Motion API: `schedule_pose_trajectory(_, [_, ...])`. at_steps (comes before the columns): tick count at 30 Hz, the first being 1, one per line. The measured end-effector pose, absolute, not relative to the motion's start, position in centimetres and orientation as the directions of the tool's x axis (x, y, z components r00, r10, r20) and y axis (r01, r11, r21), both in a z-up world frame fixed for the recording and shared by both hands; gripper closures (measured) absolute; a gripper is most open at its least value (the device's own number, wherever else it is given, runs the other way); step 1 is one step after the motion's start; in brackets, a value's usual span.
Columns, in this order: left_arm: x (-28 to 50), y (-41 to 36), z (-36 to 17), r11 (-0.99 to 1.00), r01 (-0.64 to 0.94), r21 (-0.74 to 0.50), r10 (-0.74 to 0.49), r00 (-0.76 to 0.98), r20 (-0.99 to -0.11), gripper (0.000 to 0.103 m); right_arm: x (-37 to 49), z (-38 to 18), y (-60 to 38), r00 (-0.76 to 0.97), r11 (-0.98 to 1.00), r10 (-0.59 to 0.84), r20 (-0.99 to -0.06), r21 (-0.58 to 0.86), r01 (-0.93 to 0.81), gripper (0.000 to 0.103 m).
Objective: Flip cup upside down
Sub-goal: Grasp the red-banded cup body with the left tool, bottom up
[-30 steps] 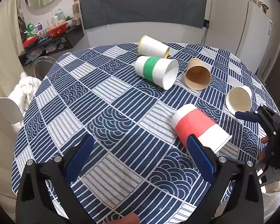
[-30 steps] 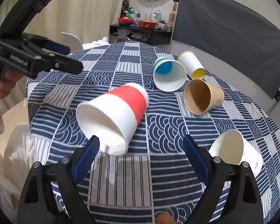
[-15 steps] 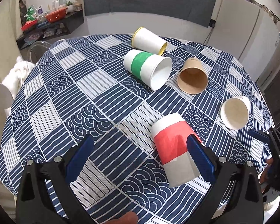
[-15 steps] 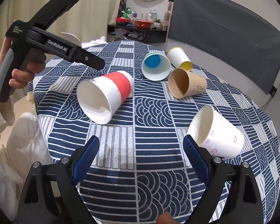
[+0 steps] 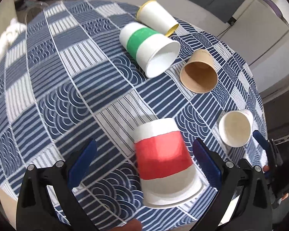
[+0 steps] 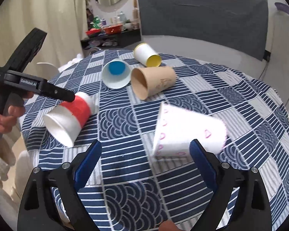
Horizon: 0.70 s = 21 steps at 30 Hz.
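A red-banded white paper cup lies on its side on the blue patterned tablecloth, its mouth toward the near edge. My left gripper is open and empty, its jaws on either side of this cup, apart from it. The cup also shows in the right wrist view. A white cup with pink hearts lies on its side just ahead of my right gripper, which is open and empty. It also shows in the left wrist view.
A green-banded cup, a yellow-lined white cup and a brown cup lie on their sides at the far part of the round table. The table edge is close below both grippers. A shelf with clutter stands behind.
My left gripper has moved forward and down over the red-banded cup, which now lies between its jaws. My right gripper has swung toward the hearts cup, now close in front.
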<state>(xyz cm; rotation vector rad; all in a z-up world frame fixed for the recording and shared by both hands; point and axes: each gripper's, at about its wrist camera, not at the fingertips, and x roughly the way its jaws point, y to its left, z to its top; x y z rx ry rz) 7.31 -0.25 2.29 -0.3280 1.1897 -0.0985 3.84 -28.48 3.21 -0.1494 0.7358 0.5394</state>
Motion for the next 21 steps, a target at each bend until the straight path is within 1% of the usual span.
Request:
schedule_pose_trajectory(2, [7.7,-0.2,1.8,0.932,-0.118,-0.343,-0.288,0.337,-0.896,0.006,4.4,3.5,-28.9,0.609,0.857,0.412,-0.678,0.061,-0.512,0.015])
schedule_pose_trajectory(7, [8.3,-0.7,0.4,0.914,-0.132,-0.383,-0.343,0.250,-0.905,0.006,5.6,4.1,-29.1,0.608,0.862,0.398,-0.687,0.054,-0.504,0.015])
schedule_pose_trajectory(8, [8.3,-0.9,0.2,0.907,-0.126,-0.402,-0.368,0.226,-0.902,0.009,5.6,4.2,-28.9,0.613,0.862,0.391,-0.687,0.040,-0.505,0.015])
schedule_pose_trajectory(9, [8.4,-1.0,0.0,0.906,-0.121,-0.407,-0.378,0.205,-0.903,0.021,5.6,4.3,-28.8,0.618,0.861,0.387,-0.684,0.029,-0.507,0.015])
schedule_pose_trajectory(10, [8.5,-1.2,-0.3,0.904,-0.112,-0.412,-0.389,0.181,-0.903,0.027,5.5,4.4,-28.6,0.623,0.859,0.387,-0.680,0.021,-0.511,0.015])
schedule_pose_trajectory(11, [8.6,-1.4,-0.4,0.899,-0.099,-0.427,-0.409,0.160,-0.899,0.038,5.5,4.5,-28.5,0.623,0.855,0.392,-0.677,0.018,-0.518,0.015])
schedule_pose_trajectory(13, [8.5,-1.6,-0.1,0.913,-0.087,-0.399,-0.382,0.163,-0.910,0.038,5.3,4.6,-28.3,0.632,0.854,0.391,-0.669,0.007,-0.521,0.015])
schedule_pose_trajectory(17, [8.3,-1.4,1.6,0.946,-0.080,-0.313,-0.282,0.265,-0.922,0.038,5.2,4.5,-28.1,0.634,0.852,0.401,-0.662,0.015,-0.523,0.014])
schedule_pose_trajectory(21, [8.2,-0.5,2.8,0.954,-0.075,-0.289,-0.249,0.337,-0.908,0.038,5.1,4.1,-27.7,0.630,0.852,0.398,-0.666,0.013,-0.524,0.014])
